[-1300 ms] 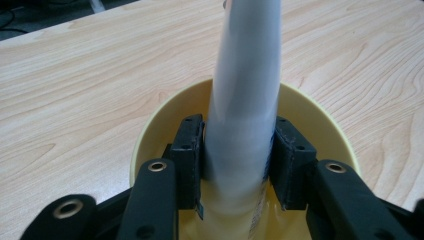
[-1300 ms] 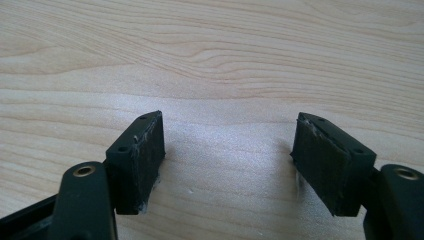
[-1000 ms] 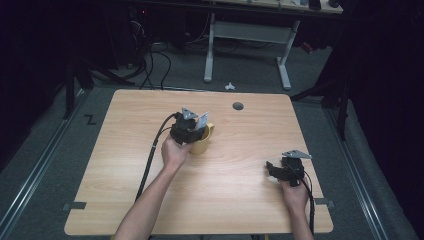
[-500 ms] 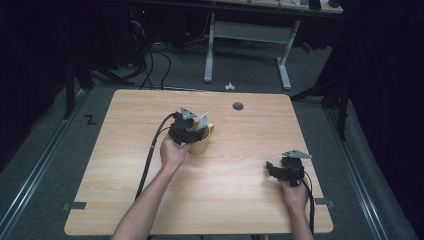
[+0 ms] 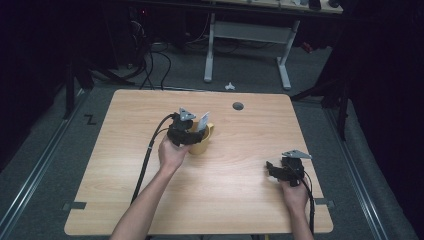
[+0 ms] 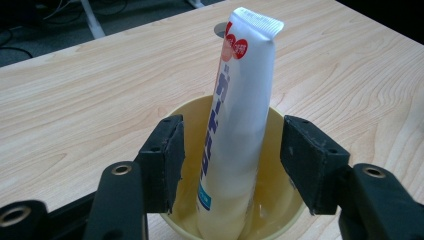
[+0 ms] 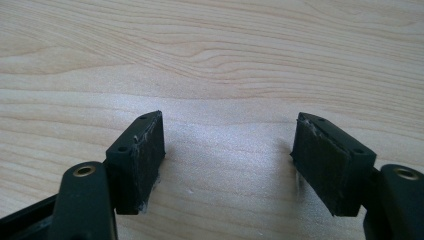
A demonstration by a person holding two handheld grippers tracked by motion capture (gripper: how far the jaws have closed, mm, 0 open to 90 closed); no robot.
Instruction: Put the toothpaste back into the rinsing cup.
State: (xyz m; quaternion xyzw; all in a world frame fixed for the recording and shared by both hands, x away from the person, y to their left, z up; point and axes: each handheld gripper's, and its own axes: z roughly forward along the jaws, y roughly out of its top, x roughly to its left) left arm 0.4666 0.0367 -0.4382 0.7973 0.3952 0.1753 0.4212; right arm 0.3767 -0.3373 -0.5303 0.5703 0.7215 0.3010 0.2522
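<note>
Already the white plastic toothpaste tube (image 6: 235, 130) stands inside the yellow ceramic mug (image 5: 204, 141); left gripper (image 6: 230, 155) gapes around it, unclamped. Right gripper (image 7: 227, 160), at four o'clock, spread wide, empty.

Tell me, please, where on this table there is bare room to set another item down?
Most of the table is bare: the whole left side beyond the left tool, the far right corner past the grommet hole, and the near middle between both forearms. It is crowded only around the yellow mug holding the tube, and by the right tool near the right edge.
</note>
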